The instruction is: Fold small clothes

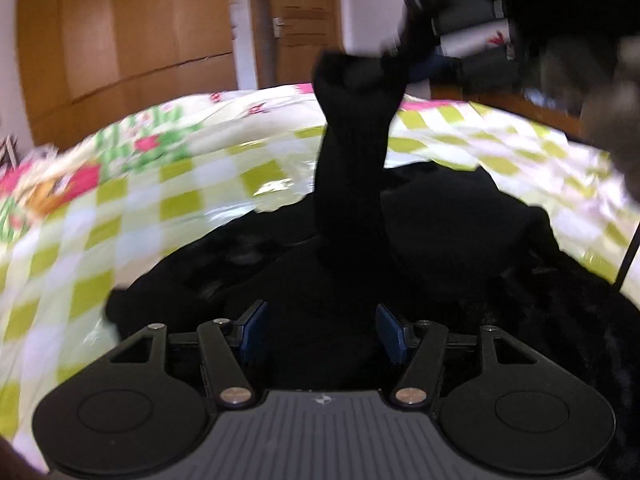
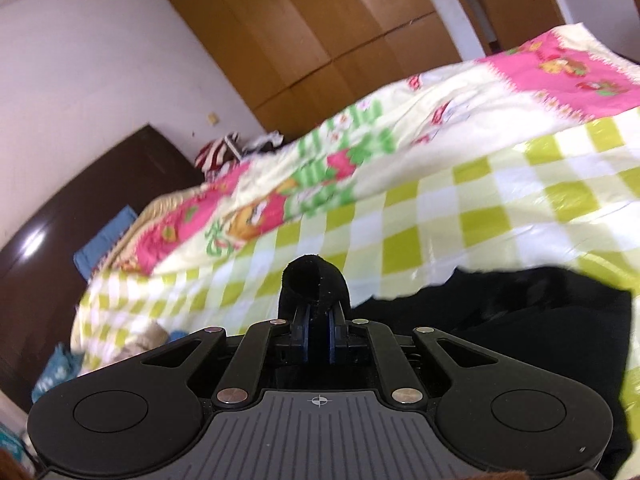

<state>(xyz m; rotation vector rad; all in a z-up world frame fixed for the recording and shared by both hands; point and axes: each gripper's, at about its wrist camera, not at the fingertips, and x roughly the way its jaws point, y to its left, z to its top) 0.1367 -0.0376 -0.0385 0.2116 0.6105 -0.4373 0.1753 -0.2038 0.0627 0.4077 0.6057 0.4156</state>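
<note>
Black knit fabric, apparently a sock (image 1: 352,184), hangs stretched between the upper right of the left wrist view and a heap of dark clothing (image 1: 460,240) lying on the bed (image 1: 132,216), whose cover is checked in green and white with pink printed panels. The right hand-held gripper (image 2: 318,334) has its jaws closed to a narrow gap upon one end of the sock (image 2: 314,284), the rounded tip of which protrudes beyond the blue pads; in the left wrist view the same tool appears, blurred, at upper right (image 1: 416,36), raising the garment clear of the heap. The left hand-held gripper (image 1: 322,330) stands wide open with nothing between its pads, held low over the dark clothing beside the hanging length. Lifting by one end presumably lets the sock's own weight draw it straight, while the open left jaws are placed to take the lower end. No fold appears yet made. A wooden wardrobe (image 2: 320,32) stands behind the bed.
</note>
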